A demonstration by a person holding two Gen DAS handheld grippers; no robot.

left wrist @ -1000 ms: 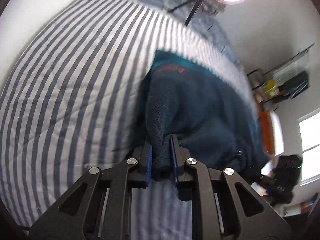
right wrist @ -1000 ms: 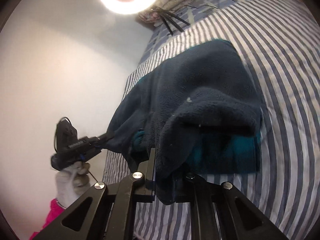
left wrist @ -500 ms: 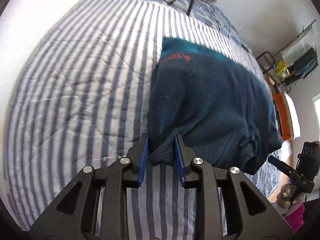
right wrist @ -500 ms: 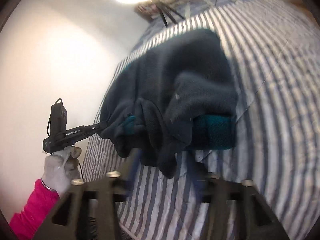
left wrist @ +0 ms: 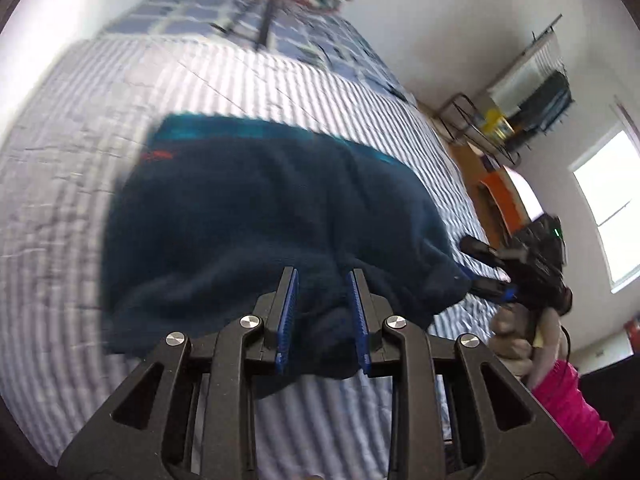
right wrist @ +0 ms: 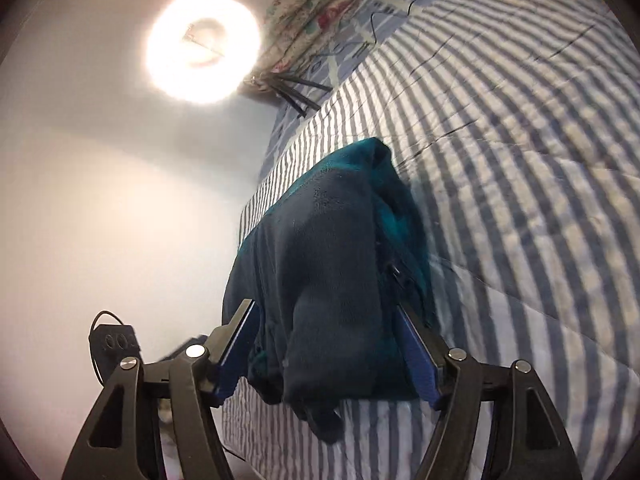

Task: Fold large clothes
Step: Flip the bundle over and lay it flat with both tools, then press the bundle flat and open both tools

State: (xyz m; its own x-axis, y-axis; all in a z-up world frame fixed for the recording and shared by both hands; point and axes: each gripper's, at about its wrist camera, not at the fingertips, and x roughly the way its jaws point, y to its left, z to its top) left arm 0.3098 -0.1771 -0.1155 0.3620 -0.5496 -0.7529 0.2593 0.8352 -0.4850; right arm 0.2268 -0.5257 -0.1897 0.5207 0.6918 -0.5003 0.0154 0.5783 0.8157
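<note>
- Left claw (left wrist: 322,280): blue-padded jaws apart, fleece bulging between them; cannot tell if the pads touch the fabric.
- Right claw (right wrist: 326,320): jaws spread wide, a fold of the fleece hanging down between them, not pinched.
- Navy fleece (left wrist: 256,216) lies bunched on the bed (left wrist: 72,184), straight ahead of my left claw and reaching up to it; teal trim along its far edge, small red logo at the far left.
- From the right claw, the fleece (right wrist: 332,256) runs forward in a heap; teal lining and a zipper show on its right side.
- Striped bedcover spreads right of my right claw (right wrist: 520,152).
- Ring light (right wrist: 204,46) up ahead-left of the right claw; folded floral blanket (right wrist: 316,4) beside it.
- Right claw seen far right from the left view (left wrist: 488,270), pink sleeve (left wrist: 568,404) below it.
</note>
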